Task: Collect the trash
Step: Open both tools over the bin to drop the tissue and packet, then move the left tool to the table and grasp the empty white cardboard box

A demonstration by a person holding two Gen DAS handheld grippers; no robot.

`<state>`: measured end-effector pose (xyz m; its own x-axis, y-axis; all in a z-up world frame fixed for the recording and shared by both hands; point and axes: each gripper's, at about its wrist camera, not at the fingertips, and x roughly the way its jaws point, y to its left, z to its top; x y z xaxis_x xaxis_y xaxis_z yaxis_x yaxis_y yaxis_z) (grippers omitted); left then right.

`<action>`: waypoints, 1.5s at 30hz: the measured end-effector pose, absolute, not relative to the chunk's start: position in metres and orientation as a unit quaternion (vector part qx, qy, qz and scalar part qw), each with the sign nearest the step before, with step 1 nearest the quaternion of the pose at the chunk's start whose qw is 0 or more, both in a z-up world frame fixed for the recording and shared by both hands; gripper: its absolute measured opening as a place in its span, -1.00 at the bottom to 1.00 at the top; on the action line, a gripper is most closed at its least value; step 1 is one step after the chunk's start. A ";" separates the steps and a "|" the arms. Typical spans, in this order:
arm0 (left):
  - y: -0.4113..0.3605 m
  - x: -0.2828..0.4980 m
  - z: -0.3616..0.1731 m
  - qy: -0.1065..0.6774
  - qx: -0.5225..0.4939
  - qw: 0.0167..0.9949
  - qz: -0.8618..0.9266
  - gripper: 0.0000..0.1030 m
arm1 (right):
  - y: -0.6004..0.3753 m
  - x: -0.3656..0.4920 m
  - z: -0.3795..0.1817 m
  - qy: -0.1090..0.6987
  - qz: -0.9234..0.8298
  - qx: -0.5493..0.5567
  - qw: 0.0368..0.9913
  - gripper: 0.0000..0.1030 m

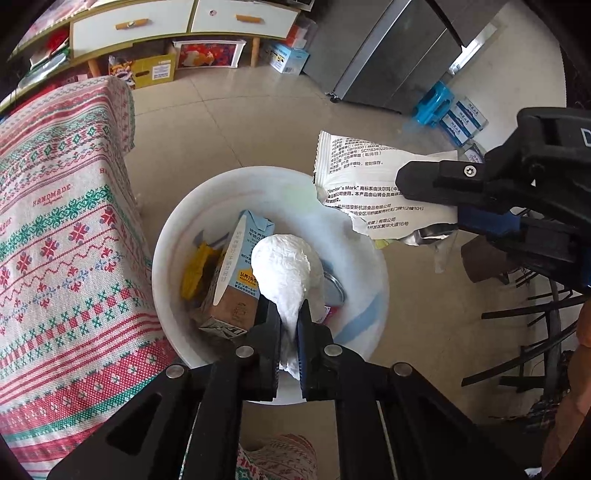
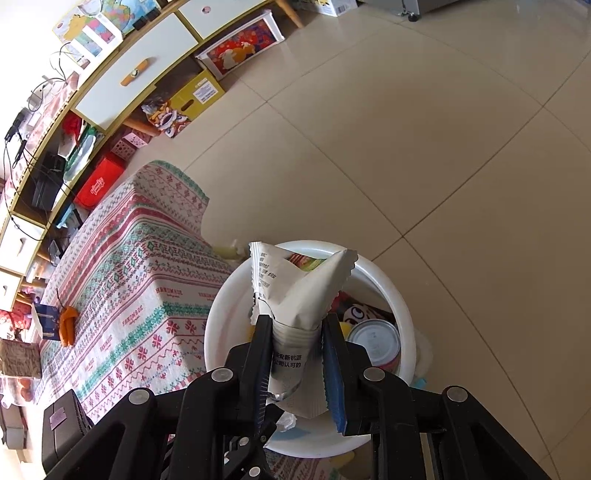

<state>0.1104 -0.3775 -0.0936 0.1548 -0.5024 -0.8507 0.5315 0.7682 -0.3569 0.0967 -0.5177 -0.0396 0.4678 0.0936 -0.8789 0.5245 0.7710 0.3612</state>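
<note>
A white round bin (image 1: 173, 236) stands on the floor beside the cloth-covered table. It holds a blue milk carton (image 1: 236, 273), a yellow wrapper (image 1: 194, 273) and a tin can (image 2: 375, 341). My left gripper (image 1: 289, 308) is shut on a crumpled white tissue (image 1: 284, 269) and holds it over the bin. My right gripper (image 2: 297, 321) is shut on a torn white snack wrapper (image 2: 303, 291) above the bin (image 2: 384, 280). In the left wrist view the right gripper (image 1: 410, 182) holds that wrapper (image 1: 362, 173) over the bin's right rim.
A table with a red and green patterned cloth (image 1: 55, 229) is close on the left of the bin. A grey fridge (image 1: 384, 51) and blue boxes (image 1: 447, 110) stand beyond. A drawer cabinet (image 1: 159, 22) with boxes under it lines the far wall. Black chair legs (image 1: 532, 332) are at the right.
</note>
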 end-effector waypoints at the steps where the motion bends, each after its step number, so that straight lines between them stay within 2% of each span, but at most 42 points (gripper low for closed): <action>1: -0.377 0.111 -0.093 0.554 0.012 0.759 -0.341 -0.83 | -0.518 0.096 -0.040 0.498 -0.135 0.310 0.798 -0.50; 3: -0.377 0.110 -0.093 0.554 0.013 0.760 -0.340 -0.81 | -0.519 0.096 -0.040 0.498 -0.135 0.311 0.798 -0.50; 8: -0.373 0.107 -0.091 0.554 0.005 0.762 -0.334 -0.38 | -0.519 0.096 -0.040 0.498 -0.135 0.310 0.798 -0.49; 13: -0.368 0.104 -0.084 0.547 0.004 0.769 -0.332 -0.37 | -0.520 0.097 -0.043 0.501 -0.134 0.310 0.797 -0.48; 17: -0.360 0.103 -0.077 0.544 0.004 0.774 -0.325 -0.36 | -0.521 0.099 -0.045 0.513 -0.143 0.303 0.790 -0.24; 21: -0.344 0.105 -0.071 0.540 -0.001 0.782 -0.311 -0.36 | -0.520 0.098 -0.041 0.508 -0.146 0.303 0.793 -0.17; 29: -0.295 0.117 -0.063 0.537 -0.015 0.799 -0.271 -0.36 | -0.516 0.101 -0.040 0.509 -0.148 0.298 0.794 -0.16; 35: -0.238 0.135 -0.059 0.533 -0.028 0.815 -0.224 -0.36 | -0.499 0.113 -0.038 0.514 -0.138 0.269 0.803 -0.09; 42: -0.138 0.181 -0.048 0.528 -0.093 0.835 -0.127 -0.35 | -0.452 0.138 -0.040 0.535 -0.097 0.226 0.808 0.23; 45: -0.096 0.207 -0.042 0.522 -0.135 0.839 -0.076 -0.25 | -0.426 0.149 -0.045 0.545 -0.067 0.219 0.806 0.28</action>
<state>0.2071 -0.0958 -0.0422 0.4430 -0.2680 -0.8556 -0.0137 0.9522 -0.3053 0.1494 -0.4258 -0.0446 0.3963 0.1309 -0.9088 0.3465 0.8953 0.2800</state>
